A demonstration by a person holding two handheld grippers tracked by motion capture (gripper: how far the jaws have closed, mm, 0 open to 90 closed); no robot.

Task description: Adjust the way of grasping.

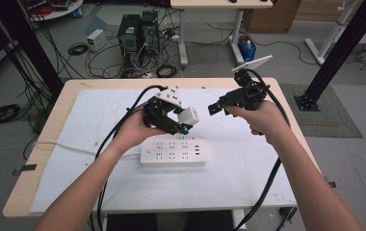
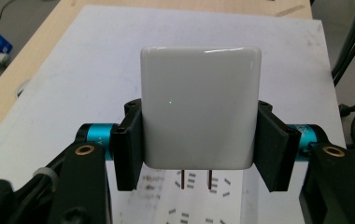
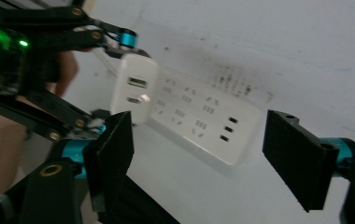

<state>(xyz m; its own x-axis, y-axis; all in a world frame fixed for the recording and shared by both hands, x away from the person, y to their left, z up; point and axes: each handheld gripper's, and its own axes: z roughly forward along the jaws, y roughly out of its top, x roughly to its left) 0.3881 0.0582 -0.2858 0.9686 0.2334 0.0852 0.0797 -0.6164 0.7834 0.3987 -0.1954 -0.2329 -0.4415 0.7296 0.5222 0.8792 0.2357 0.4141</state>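
Both forearms reach in from six o'clock. Left gripper, raised at ten o'clock of centre, clamps its pads on a white charger; right gripper hangs at one o'clock, jaws wide apart.

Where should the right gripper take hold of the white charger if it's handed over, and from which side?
Judging by its pose, on the charger body's free upper half, across the same two flat sides that the left gripper clamps lower down. Come from the rounded top end, opposite the two prongs, which point down at the power strip. The right gripper is open.
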